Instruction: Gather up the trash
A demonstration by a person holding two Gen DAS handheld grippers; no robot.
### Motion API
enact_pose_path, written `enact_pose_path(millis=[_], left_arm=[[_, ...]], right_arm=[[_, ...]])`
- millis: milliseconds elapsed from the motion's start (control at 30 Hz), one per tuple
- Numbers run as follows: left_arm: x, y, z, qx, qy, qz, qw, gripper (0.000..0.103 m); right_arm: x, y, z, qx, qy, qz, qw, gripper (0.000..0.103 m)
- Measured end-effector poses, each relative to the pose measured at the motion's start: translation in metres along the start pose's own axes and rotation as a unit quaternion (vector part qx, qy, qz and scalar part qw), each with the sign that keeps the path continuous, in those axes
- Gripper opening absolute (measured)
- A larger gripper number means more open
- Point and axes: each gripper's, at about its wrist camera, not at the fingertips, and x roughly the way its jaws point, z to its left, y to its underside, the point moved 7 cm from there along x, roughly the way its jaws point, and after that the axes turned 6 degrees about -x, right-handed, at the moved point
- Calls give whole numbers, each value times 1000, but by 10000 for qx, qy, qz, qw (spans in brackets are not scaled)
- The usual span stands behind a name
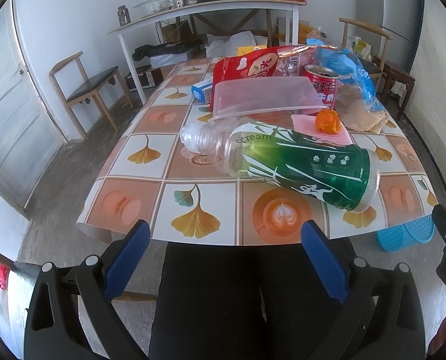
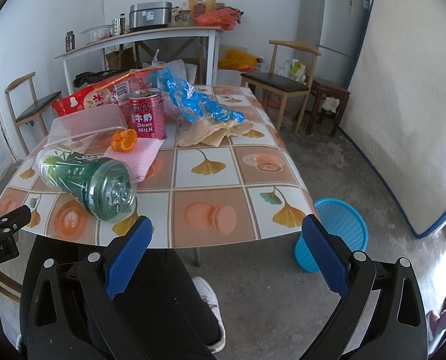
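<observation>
Left wrist view: left gripper (image 1: 226,258) has its fingers spread wide, nothing between them, held short of the near table (image 1: 132,180) edge above the person's lap. Trash all on the table: green-label bottle (image 1: 286,162) lying on its side nearest, cap end pointing left. Behind it a clear plastic container (image 1: 265,96) tipped over, red milk can (image 1: 323,85) upright, orange peel (image 1: 328,121) on a pink cloth (image 1: 334,133), red snack bag (image 1: 250,66), blue plastic wrap (image 1: 355,78), beige crumpled paper (image 1: 361,114), small blue-white box (image 1: 203,90). Blue basket (image 1: 406,235) shows at the right, below table level.

Right wrist view: right gripper (image 2: 227,258) also wide apart and empty, hovering off the near edge. Bottle (image 2: 87,180) base faces the camera, just left of the gripper. Basket (image 2: 337,234) stands on the floor beside the table corner, looks empty from here.

Progress: judging by this, basically zero. Nothing grasped, nothing binned, every item left. Bottle is the closest pick.
</observation>
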Motion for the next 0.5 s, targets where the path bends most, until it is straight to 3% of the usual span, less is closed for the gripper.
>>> enact_pose_path(millis=[500], left_arm=[[3, -1, 3, -12, -5, 12, 10000, 99]], right_arm=[[1, 3, 0, 6, -3, -7, 10000, 96]])
